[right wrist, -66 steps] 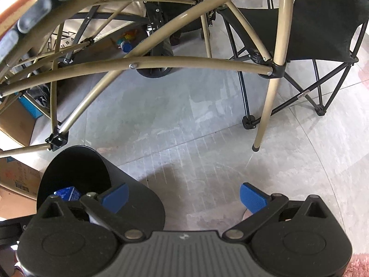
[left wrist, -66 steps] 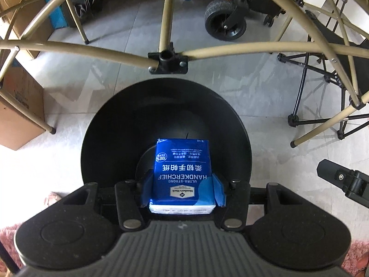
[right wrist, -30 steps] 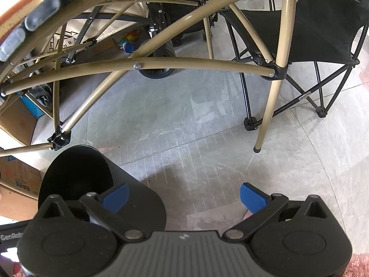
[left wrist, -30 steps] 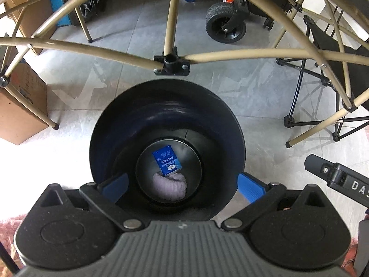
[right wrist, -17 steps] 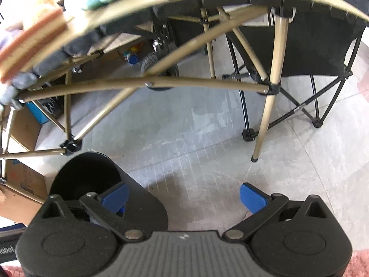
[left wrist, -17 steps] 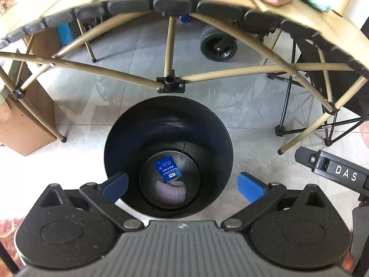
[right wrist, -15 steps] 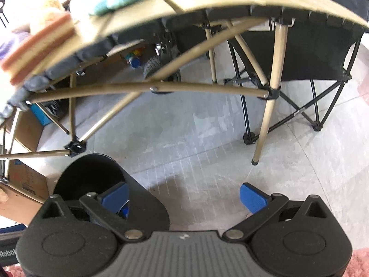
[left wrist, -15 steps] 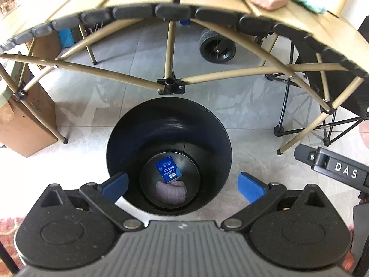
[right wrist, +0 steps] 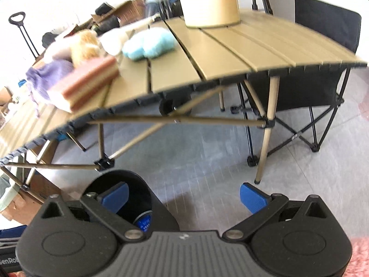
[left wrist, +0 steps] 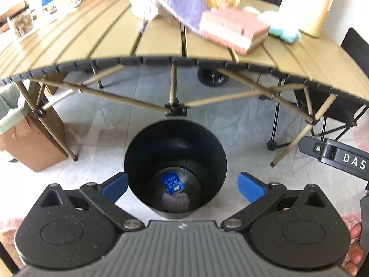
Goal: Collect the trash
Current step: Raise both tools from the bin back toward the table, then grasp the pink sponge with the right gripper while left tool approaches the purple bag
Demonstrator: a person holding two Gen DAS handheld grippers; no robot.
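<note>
Trash already sits in the round black plastic bin (left wrist: 175, 152): a small blue tissue packet (left wrist: 172, 182) lies on the bin's floor, touching a crumpled greyish wad (left wrist: 175, 202) beside it. The bin stands on the pale tiled floor (left wrist: 242, 120) just in front of the near edge of the tan slatted folding table (left wrist: 161, 39), likely parked there so that items can go straight down off the tabletop.

Above the bin's mouth hangs the left gripper (left wrist: 182, 184), blue pads spread wide and holding nothing. To its right, over bare tile, the right gripper (right wrist: 183, 196) is equally wide and empty.

Near the table's front edge lie a pink striped sponge block (left wrist: 233, 28), a lilac cloth (left wrist: 175, 2) and a fluffy pale blue clump (right wrist: 147, 43), with a cream-coloured jug (right wrist: 211, 2) further back. Both views look up toward them, so I judge one of these to be the next pick.
</note>
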